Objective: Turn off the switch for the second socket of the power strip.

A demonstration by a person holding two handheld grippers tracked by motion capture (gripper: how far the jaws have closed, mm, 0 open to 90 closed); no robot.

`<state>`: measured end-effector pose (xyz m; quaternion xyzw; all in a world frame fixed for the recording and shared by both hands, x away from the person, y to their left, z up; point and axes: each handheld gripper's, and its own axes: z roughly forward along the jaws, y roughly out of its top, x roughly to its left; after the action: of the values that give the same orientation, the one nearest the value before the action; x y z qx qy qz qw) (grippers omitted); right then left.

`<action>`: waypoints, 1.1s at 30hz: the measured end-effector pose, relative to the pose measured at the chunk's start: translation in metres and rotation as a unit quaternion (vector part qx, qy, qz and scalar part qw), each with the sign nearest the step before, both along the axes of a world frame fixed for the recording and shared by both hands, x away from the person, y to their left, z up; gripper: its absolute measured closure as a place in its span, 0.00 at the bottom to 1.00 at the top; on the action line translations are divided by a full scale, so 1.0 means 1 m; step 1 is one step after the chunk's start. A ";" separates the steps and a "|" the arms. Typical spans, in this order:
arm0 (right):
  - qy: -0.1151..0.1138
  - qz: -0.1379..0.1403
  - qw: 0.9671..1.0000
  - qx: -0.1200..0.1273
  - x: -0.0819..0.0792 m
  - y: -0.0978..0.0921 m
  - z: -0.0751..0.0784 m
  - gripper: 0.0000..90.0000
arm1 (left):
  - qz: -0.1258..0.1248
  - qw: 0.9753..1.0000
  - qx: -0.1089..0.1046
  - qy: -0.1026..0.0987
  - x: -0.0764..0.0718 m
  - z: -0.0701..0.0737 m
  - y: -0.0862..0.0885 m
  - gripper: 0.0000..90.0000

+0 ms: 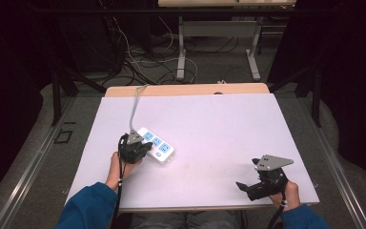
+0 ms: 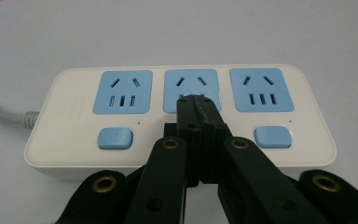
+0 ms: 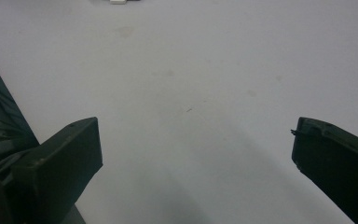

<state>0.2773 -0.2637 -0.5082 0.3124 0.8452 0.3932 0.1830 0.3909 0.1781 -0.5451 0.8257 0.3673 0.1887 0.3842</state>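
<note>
- High view: the white power strip (image 1: 156,145) lies on the white table (image 1: 219,129), left of centre, its grey cord (image 1: 136,107) running toward the far edge. The left gripper (image 1: 140,151) sits at the strip's near-left end. The right gripper (image 1: 246,187) rests near the table's near-right corner, well apart from the strip.
- Left gripper view: the jaws are pressed together with nothing between them, tips over the middle blue socket (image 2: 192,88) of the power strip (image 2: 65,116). Two blue buttons (image 2: 115,138) flank them.
- Right gripper view: the jaws stand wide apart, empty, above bare table (image 3: 191,93).
</note>
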 end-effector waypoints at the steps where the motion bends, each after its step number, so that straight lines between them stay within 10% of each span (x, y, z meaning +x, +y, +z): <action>1: 0.000 -0.003 1.000 0.000 0.000 0.000 0.000 0.01 | 0.000 1.000 0.000 0.000 0.000 0.000 0.000 1.00; 33: 0.001 -0.001 1.000 0.000 0.000 0.000 0.000 0.01 | 0.000 1.000 0.021 0.001 0.000 0.003 -0.003 1.00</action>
<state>0.2774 -0.2636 -0.5081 0.3137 0.8451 0.3926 0.1825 0.3910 0.1753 -0.5419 0.8337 0.3641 0.1953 0.3664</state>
